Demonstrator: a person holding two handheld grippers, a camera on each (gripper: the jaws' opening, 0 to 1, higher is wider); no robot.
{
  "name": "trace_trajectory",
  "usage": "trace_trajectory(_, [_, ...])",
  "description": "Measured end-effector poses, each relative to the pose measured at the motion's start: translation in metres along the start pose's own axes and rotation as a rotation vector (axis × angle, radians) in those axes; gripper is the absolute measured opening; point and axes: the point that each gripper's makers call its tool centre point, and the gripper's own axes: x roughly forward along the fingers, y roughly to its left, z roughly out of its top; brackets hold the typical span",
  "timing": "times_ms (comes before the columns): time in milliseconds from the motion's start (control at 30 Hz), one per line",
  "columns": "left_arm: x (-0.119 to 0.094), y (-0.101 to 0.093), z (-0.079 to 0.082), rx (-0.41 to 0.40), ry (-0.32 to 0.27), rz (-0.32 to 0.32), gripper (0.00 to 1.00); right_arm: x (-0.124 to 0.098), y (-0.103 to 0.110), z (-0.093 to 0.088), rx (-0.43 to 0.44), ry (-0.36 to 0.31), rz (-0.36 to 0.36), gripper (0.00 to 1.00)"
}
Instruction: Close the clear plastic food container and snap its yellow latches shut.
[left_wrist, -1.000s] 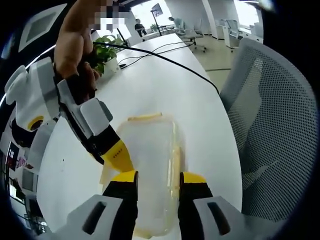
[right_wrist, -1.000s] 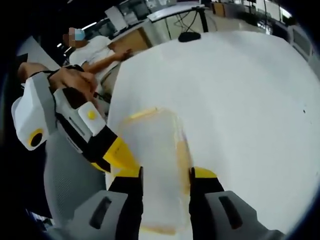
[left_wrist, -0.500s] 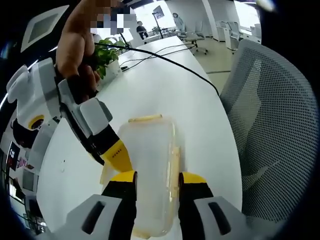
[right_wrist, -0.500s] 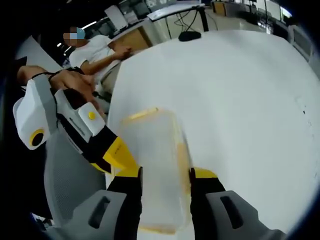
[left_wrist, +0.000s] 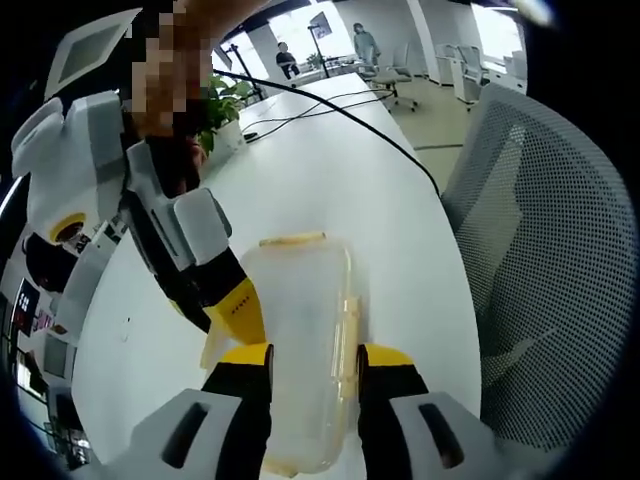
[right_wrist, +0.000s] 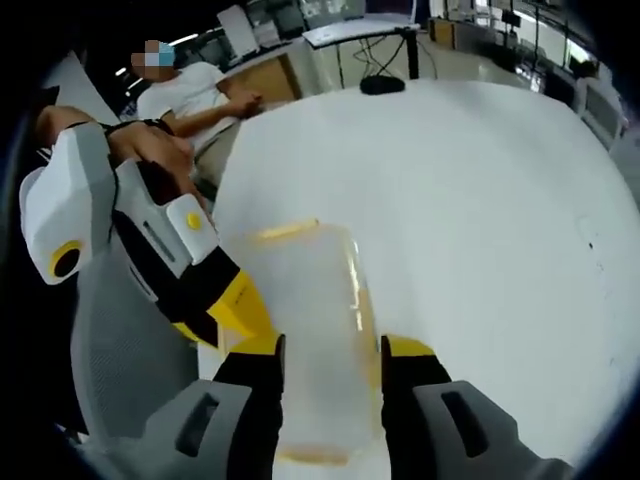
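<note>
White and wide, the office table (left_wrist: 330, 150) carries a black cable (left_wrist: 340, 118) and a potted green plant (left_wrist: 222, 100) at its far end, with a grey mesh chair (left_wrist: 545, 250) pulled up beside it. On the table lies the clear rectangular plastic food container (left_wrist: 300, 340), lid down, with yellow latches (left_wrist: 291, 239) along its edges.

In the left gripper view, the left gripper (left_wrist: 313, 365) stands over the near end of the container, its black-and-yellow jaws spread to either side of the box. In the right gripper view, the right gripper (right_wrist: 330, 358) sits likewise, jaws parted and flanking the box, while the other gripper leans in from the side onto a long edge.

Judging by its thin clear walls, the container looks light, fairly stiff yet flexing, and slick on the smooth tabletop, so it may skate when pushed. Best hold is probably across the short sides, pressing each latch against a braced wall.
</note>
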Motion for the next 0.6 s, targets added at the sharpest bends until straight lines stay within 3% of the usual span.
trace_trajectory(167, [-0.002, -0.002, -0.001, -0.007, 0.003, -0.004, 0.29, -0.008, -0.002, 0.005, 0.015, -0.038, -0.033, 0.38])
trace_trajectory(600, [-0.022, 0.002, -0.001, -0.138, -0.018, -0.012, 0.35, -0.022, 0.007, 0.003, 0.026, -0.102, -0.092, 0.43])
